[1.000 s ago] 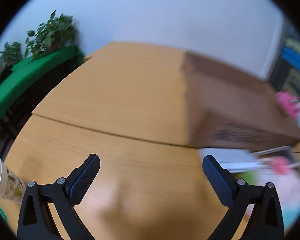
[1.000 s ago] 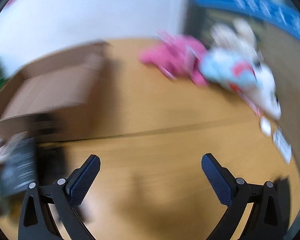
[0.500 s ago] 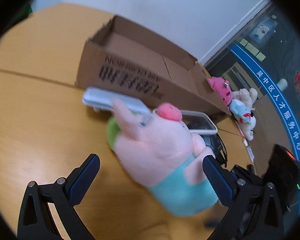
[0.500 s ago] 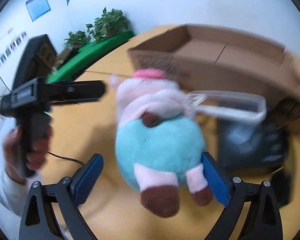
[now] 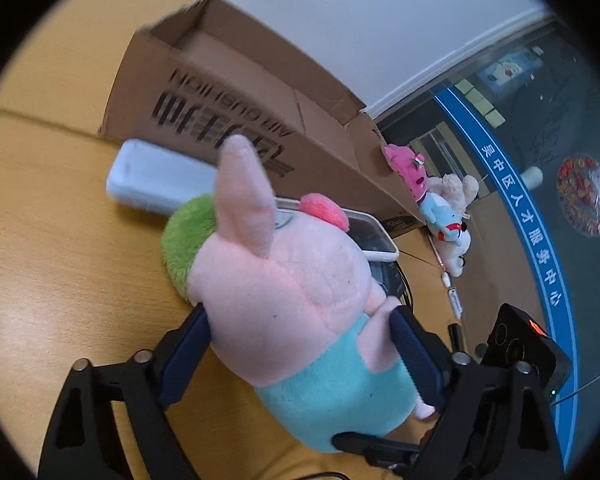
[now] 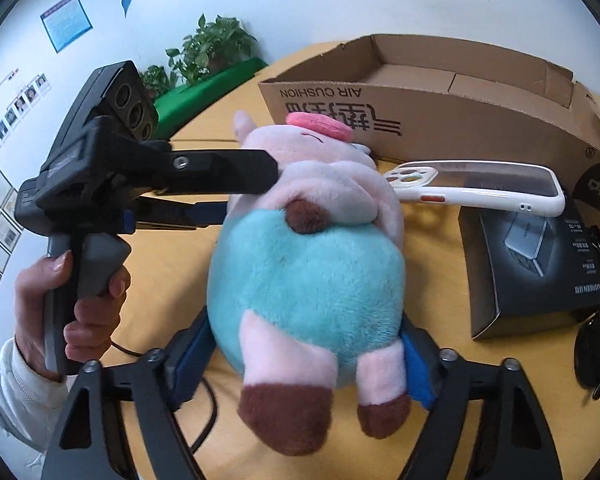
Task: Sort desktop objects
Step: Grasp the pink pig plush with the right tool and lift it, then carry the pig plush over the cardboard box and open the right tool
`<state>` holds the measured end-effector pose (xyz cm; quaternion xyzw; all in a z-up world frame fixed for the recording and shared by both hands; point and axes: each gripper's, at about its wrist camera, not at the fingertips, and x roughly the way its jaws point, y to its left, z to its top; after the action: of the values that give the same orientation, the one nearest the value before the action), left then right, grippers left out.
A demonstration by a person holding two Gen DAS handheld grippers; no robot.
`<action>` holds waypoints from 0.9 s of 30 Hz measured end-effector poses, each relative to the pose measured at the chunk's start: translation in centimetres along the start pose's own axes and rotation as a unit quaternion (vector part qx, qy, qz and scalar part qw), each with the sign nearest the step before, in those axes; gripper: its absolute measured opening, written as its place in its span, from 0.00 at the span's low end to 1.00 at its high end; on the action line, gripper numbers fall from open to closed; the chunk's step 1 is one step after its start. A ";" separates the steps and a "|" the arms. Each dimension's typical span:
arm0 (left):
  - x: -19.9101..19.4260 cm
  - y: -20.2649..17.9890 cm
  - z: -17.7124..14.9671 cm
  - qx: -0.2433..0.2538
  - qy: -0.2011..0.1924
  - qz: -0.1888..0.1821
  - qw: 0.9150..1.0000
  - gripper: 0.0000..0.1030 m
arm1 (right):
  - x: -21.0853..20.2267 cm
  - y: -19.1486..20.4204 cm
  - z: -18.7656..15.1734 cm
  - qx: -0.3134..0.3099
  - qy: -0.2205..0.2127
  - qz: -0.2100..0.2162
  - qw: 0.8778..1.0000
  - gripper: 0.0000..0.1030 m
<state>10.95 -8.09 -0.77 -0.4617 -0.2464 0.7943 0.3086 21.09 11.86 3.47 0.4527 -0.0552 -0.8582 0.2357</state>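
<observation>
1. Left hand [image 6: 72,300]: grips the pistol-style handle of the left gripper [image 5: 300,344] at the left edge of the right wrist view.
2. Left gripper: both fingers press into the pink upper body of the plush pig [image 5: 296,304]. The jaws are closed part-way on the toy, with the fabric bulging between the pads.
3. Plush pig [image 6: 308,264]: sits on the wooden desk [image 5: 52,248], in front of the cardboard box [image 5: 228,92]. It has a pink body, a teal lower half and brown feet. A green fuzzy item [image 5: 184,236] lies just behind it; its identity cannot be determined.
4. Right gripper [image 6: 304,356]: both blue pads contact the teal lower half of the pig from either side. The jaws are closed part-way on the toy.
5. Pale remote-shaped item [image 5: 156,178]: lies against the front wall of the box.
6. Phone in a white case [image 6: 480,186]: rests on the dark retail box [image 6: 528,268], to the right of the pig.
7. Sunglasses [image 6: 596,344]: lie at the right edge, beside the dark box.
8. Small plush toys [image 5: 440,208]: lie beyond the right end of the cardboard box.
</observation>
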 end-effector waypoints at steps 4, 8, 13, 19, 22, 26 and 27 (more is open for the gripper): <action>-2.9 -3.8 2.2 0.050 -0.042 -0.003 0.998 0.70 | -2.3 1.2 0.9 -0.001 -0.046 0.001 0.999 0.71; -6.5 -9.2 8.0 0.127 -0.091 -0.020 0.988 0.69 | -7.1 2.4 5.7 -0.018 -0.142 -0.015 0.990 0.71; -9.5 -14.8 16.4 0.199 -0.133 -0.021 0.971 0.69 | -11.6 2.7 13.2 -0.031 -0.229 -0.035 0.972 0.71; -10.5 -17.6 25.1 0.231 -0.143 -0.021 0.962 0.69 | -13.6 1.5 22.5 -0.029 -0.281 -0.046 0.958 0.71; -9.5 -16.7 29.4 0.225 -0.135 -0.019 0.965 0.69 | -12.5 0.2 26.8 -0.022 -0.283 -0.051 0.958 0.71; -6.9 -12.6 32.7 0.199 -0.112 -0.013 0.973 0.69 | -8.6 -2.3 31.0 -0.002 -0.261 -0.055 0.964 0.71; -6.0 -11.4 33.3 0.191 -0.106 -0.012 0.976 0.69 | -7.3 -3.2 31.8 0.008 -0.250 -0.053 0.967 0.70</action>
<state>-13.24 -8.12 25.47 -0.3047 -0.1266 0.8673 0.3727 -2.11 14.24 26.51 0.2282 -0.0950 -0.9548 0.1651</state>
